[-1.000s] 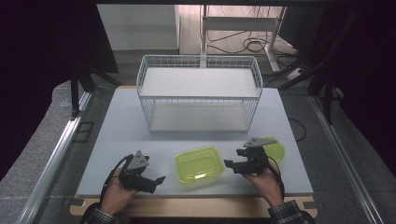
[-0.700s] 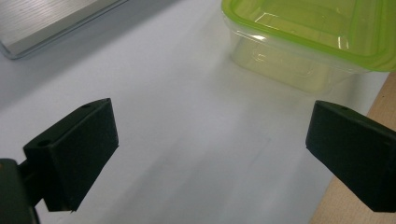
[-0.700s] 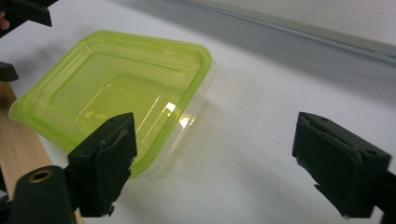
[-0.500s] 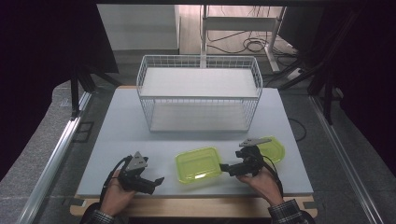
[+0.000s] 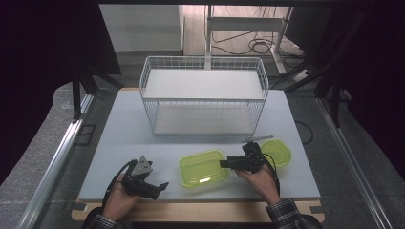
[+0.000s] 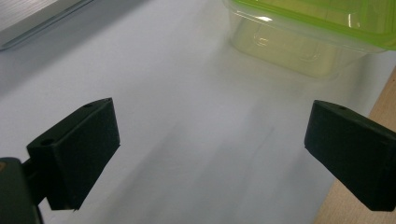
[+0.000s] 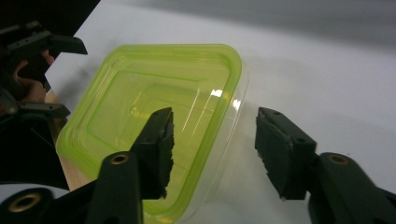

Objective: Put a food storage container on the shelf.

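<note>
Grab on the lidded container is set up, not closed yet.
The green-lidded container (image 5: 203,168) sits on the desk (image 5: 119,133) near the front edge, in front of the wire basket (image 5: 203,95). Your right gripper (image 7: 212,140) straddles its rim, jaws have just been closing, pads not yet pressing. A second green lid (image 5: 278,151) lies just behind that hand. Left gripper (image 6: 210,154) hangs wide open, empty. Lift and placement remain, I'd judge.

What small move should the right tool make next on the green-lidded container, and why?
Probably finish closing. The right tool straddles the near rim of the green-lidded container, one jaw over the lid, one outside; its jaws have just been closing but don't yet press.
</note>
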Tool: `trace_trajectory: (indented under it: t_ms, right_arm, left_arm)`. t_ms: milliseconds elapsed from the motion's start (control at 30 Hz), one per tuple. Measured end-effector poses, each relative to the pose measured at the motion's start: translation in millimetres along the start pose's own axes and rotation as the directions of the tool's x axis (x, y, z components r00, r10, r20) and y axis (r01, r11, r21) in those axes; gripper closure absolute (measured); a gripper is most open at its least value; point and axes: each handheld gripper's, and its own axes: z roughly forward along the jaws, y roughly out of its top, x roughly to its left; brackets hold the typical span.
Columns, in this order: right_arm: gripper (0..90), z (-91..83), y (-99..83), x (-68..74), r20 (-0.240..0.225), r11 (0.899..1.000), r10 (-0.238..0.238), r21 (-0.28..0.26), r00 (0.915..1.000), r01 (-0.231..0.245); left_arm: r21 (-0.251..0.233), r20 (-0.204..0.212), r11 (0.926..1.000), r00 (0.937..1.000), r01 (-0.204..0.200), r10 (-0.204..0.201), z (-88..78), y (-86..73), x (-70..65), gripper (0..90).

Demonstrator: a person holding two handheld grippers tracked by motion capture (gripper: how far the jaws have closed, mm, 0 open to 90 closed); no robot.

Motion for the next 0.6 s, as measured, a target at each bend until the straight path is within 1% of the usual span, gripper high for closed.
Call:
trace_trajectory:
  t_ms: [200,300,333,400,500,567,600]
  right_arm:
    - [60.4,8.0,2.8,-4.5,-0.018,0.997,0.070,0.017,0.9974,-0.070]
    - [67.5,10.5,5.3,-7.4,-0.032,0.994,0.110,0.024,0.9934,-0.110]
    - [70.6,11.1,6.0,-8.9,-0.046,0.991,0.133,0.028,0.9901,-0.132]
    - [73.7,12.3,6.6,-13.0,-0.083,0.980,0.196,0.039,0.9771,-0.193]
    - [77.6,12.3,6.7,-18.2,-0.122,0.968,0.251,0.054,0.9601,-0.246]
    - [79.2,11.9,7.3,-17.3,-0.136,0.966,0.258,0.058,0.9566,-0.252]
    - [79.7,11.8,7.7,-16.3,-0.140,0.967,0.254,0.061,0.9570,-0.248]
  left_arm:
    - [0.009,0.001,0.9999,0.9999,-0.011,0.011,0.6,0.1,-0.9,3.3]
    - [0.015,-0.002,0.9997,0.9998,-0.019,0.019,1.1,0.1,-1.5,3.5]
    - [0.017,-0.002,0.9996,0.9998,-0.020,0.021,1.2,0.0,-1.7,3.5]
    - [0.021,-0.006,0.9995,0.9997,-0.024,0.024,1.5,-0.1,-2.1,3.5]
    - [0.021,-0.009,0.9994,0.9996,-0.027,0.027,1.2,-0.1,-1.8,3.6]
    - [0.021,-0.009,0.9994,0.9996,-0.028,0.028,0.9,-0.2,-1.6,3.7]
    - [0.021,-0.010,0.9994,0.9996,-0.028,0.028,0.9,-0.2,-1.6,3.7]
